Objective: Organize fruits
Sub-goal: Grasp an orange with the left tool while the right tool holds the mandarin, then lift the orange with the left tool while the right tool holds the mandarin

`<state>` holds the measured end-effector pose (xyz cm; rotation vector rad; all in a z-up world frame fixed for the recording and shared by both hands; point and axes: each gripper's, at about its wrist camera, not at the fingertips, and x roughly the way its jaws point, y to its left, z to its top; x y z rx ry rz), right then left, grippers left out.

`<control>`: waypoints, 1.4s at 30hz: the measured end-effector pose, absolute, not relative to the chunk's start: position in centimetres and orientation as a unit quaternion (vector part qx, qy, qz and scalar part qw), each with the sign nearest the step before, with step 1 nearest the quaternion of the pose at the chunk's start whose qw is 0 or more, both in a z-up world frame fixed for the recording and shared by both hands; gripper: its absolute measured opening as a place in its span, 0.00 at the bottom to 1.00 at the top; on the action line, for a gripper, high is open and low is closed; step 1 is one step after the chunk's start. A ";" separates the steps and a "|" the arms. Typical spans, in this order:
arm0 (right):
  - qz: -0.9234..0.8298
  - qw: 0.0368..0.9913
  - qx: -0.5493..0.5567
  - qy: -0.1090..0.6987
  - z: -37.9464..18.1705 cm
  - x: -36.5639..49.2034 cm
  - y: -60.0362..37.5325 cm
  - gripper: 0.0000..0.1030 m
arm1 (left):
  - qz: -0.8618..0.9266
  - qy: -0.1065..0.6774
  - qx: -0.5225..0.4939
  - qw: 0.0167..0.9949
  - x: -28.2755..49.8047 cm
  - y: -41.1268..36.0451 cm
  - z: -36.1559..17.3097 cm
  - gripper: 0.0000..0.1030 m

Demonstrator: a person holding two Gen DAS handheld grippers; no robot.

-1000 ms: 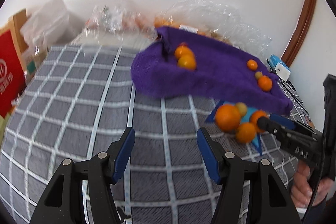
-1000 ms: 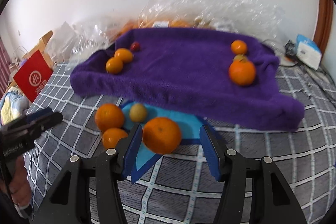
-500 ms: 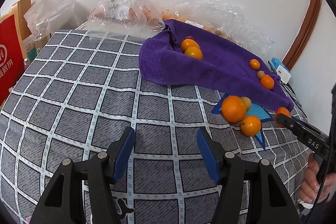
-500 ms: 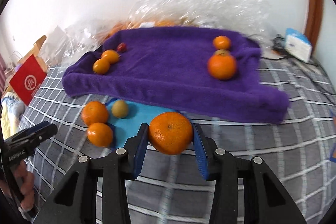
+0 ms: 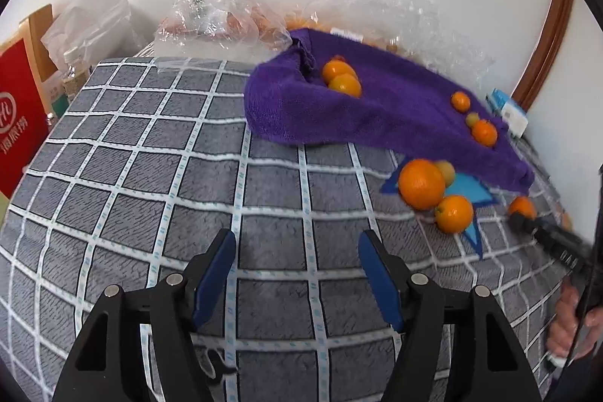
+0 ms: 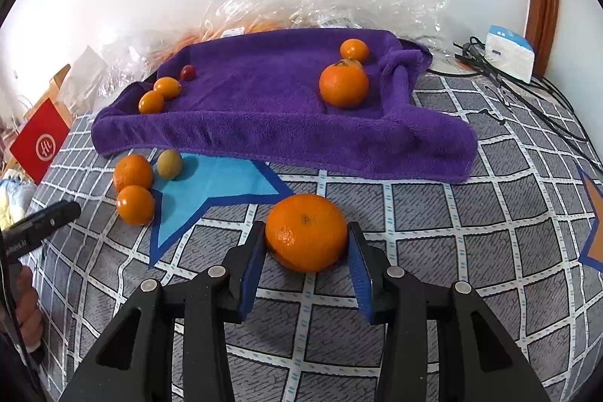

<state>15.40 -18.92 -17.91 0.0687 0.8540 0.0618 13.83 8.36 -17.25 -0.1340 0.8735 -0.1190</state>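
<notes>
Mid-transfer step: right tool [image 6: 306, 243] clamped on a large mandarin [image 6: 306, 232], blue pads touching both sides, fruit just above the grey checked cloth, in front of the blue star patch [image 6: 211, 183]. Left tool [image 5: 297, 270] wide, holding nothing, idle over bare checked cloth. Next move probably: carry to a sorted group, likely the purple towel [image 6: 271, 108] beside the other big mandarin [image 6: 343, 84]; calls for clearing the raised towel edge and a gentle release so it doesn't roll. Fruit: round, slightly flattened, glossy pitted orange peel, dark stem dimple on top; firm enough, no visible squash. Left on the star side: two mandarins [image 6: 132, 172] [image 6: 135, 204] and a yellow-green fruit [image 6: 169, 164]. Small ones [image 6: 158, 95] at towel's far-left corner.
</notes>
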 end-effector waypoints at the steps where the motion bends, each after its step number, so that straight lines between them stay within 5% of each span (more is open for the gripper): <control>1: 0.024 0.913 0.032 0.406 -17.5 15.2 -19.3 0.41 | -0.062 0.427 -0.064 0.900 13.8 8.1 -17.0 0.61; 15: 0.012 0.911 0.062 0.407 -18.3 15.6 -21.1 0.41 | -0.105 0.453 -0.074 0.882 18.8 -1.0 -14.3 0.61; 21: 0.017 0.911 0.063 0.406 -18.4 15.5 -21.0 0.41 | -0.069 0.472 -0.076 0.876 19.5 -0.7 -15.7 0.37; 42: 0.028 0.909 0.054 0.412 -18.4 15.4 -20.7 0.41 | -0.021 0.415 -0.062 0.908 15.8 6.5 -16.8 0.38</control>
